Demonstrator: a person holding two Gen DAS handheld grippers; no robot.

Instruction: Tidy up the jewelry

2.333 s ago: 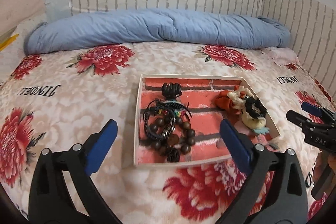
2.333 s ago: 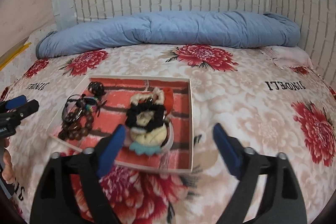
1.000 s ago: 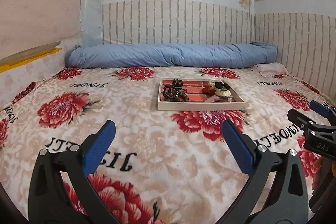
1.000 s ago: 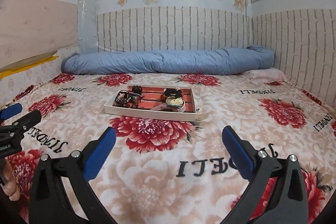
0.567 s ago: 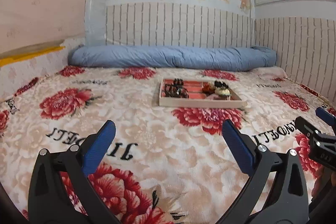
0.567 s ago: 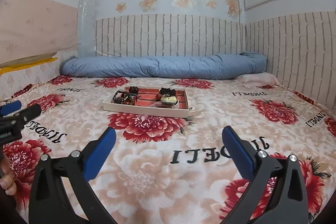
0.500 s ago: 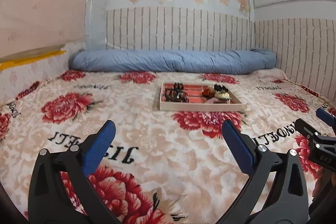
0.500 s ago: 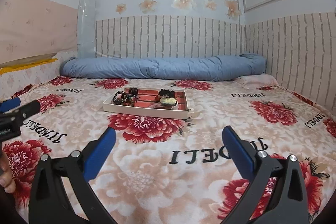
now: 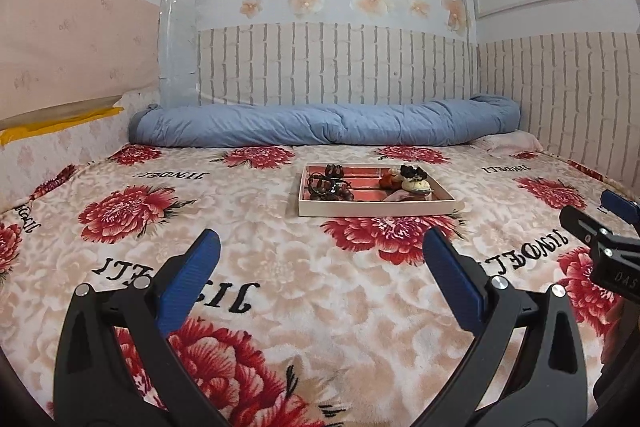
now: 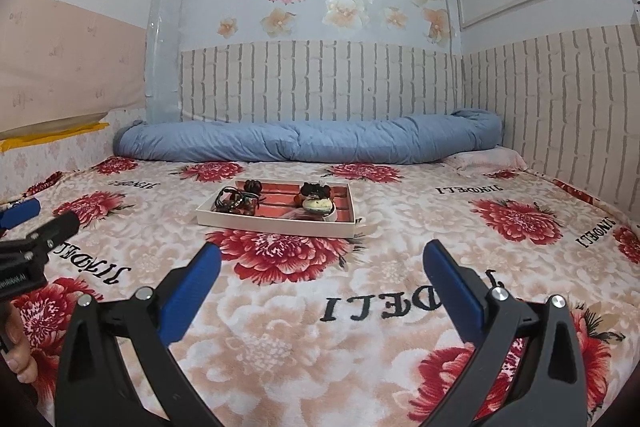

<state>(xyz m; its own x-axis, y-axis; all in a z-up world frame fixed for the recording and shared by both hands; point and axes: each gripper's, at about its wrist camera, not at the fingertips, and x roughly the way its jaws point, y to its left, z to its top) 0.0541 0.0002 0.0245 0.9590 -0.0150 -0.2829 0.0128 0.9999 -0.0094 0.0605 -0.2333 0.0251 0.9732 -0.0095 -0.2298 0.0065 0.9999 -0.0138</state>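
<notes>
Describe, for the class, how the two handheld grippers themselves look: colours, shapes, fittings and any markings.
Both are alike. The left gripper and the right gripper each have two black, curved plastic arms with triangular cut-outs and silver bolt heads. Their fingers carry ribbed blue pads. White lettering marks the right gripper's body, readable only in part. No cables or sleeves show.

A tray lies mid-bed on the blanket, before the rolled quilt along the wall, holding what seem bracelets left and hair ties right.
</notes>
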